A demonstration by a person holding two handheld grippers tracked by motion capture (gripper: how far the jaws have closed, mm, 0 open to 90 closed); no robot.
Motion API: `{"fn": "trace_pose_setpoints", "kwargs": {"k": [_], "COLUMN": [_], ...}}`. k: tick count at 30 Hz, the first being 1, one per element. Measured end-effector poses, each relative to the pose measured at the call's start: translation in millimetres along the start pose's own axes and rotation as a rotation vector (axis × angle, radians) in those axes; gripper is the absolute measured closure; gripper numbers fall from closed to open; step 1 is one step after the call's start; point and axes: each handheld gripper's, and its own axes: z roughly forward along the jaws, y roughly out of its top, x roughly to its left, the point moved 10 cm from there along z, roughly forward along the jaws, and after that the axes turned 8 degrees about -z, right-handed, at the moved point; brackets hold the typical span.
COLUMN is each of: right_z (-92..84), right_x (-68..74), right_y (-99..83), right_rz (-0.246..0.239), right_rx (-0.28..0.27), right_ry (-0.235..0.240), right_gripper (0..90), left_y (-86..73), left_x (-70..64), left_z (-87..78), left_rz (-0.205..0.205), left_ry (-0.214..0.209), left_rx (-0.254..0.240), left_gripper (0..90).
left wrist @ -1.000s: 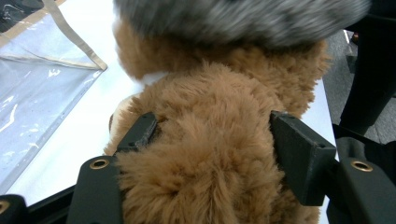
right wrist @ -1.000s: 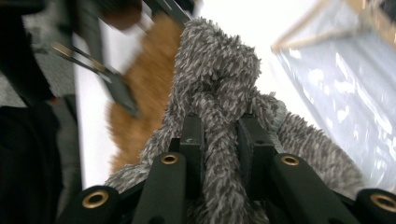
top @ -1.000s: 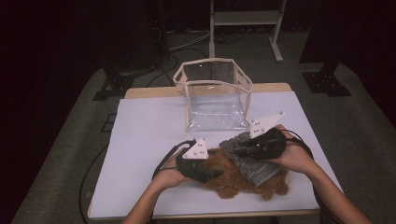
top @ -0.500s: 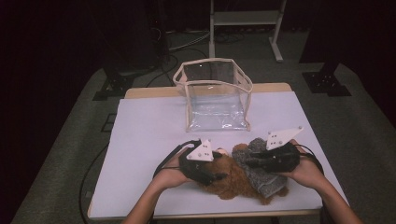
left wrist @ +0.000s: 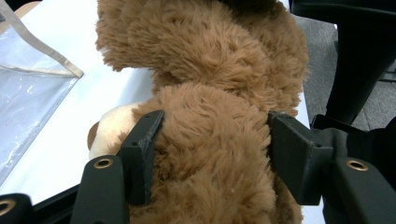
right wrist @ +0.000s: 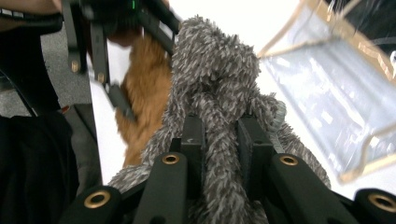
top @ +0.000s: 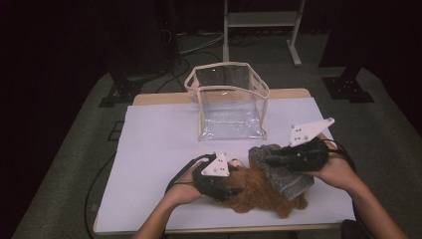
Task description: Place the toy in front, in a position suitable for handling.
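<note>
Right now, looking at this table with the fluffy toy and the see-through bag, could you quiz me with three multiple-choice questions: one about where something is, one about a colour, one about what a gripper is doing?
1. Where does the clear plastic bag with beige trim stand?
A. beyond the toy, toward the table's far edge
B. on the floor
C. on top of the toy

2. What colour is the fuzzy knitted garment on the brown plush toy?
A. red
B. grey
C. yellow

3. What is the right gripper doing?
A. hanging open over the bag
B. lying on the table
C. pinching the garment

Answers: 1 A, the high view shows the bag upright behind the toy. 2 B, it looks speckled grey in the right gripper view. 3 C, its jaws press a fold of the garment.
</note>
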Motion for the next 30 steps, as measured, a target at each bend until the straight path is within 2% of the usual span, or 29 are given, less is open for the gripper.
{"fn": "trace_pose_setpoints", "kwargs": {"k": [3,4,6,9,12,15,18,20,25,28,30], "right_z": [2.7,11.3,21.8,44.9,56.3,53.4,45.2,39.4,24.6,15.7,15.8], "right_x": [-3.2,-6.2,-8.5,-12.1,-12.7,-14.5,-13.2,-12.4,-15.5,-13.7,-9.6], "right_y": [10.8,21.9,25.8,15.5,-1.9,-16.3,-30.9,-37.2,-42.8,-26.6,-10.3], "right_rz": [-0.017,-0.035,-0.043,-0.028,0.008,0.072,0.124,0.136,0.127,0.095,0.055], "right_rx": [0.001,0.015,0.037,0.105,0.118,0.063,0.034,0.024,0.048,0.017,-0.003], "right_ry": [0.006,0.021,0.035,0.070,0.101,0.124,0.128,0.125,0.077,0.060,0.055], "right_gripper": [74.2,74.2,74.2,74.2,74.4,74.7,74.8,74.8,74.7,74.7,74.5], "left_y": [0.1,0.2,0.1,-1.0,-2.7,-3.3,-3.4,-3.6,-3.6,-2.8,-2.4], "left_x": [-1.2,-1.4,-1.7,-2.7,-3.9,-4.3,-5.7,-6.4,-5.8,-4.5,-4.1], "left_z": [0.3,0.2,0.0,-1.4,-3.6,-4.1,-4.6,-4.7,-3.9,-2.3,-1.6], "left_rz": [0.006,0.013,0.013,0.013,0.021,0.012,0.016,0.018,0.016,0.013,0.010], "left_ry": [0.001,0.002,-0.001,-0.006,-0.022,-0.028,-0.034,-0.036,-0.032,-0.033,-0.031], "left_rx": [0.004,0.004,0.002,-0.002,-0.009,-0.014,-0.013,-0.013,-0.013,-0.015,-0.015], "left_gripper": [37.9,37.8,37.8,37.9,38.1,38.2,38.3,38.4,38.4,38.4,38.3]}}
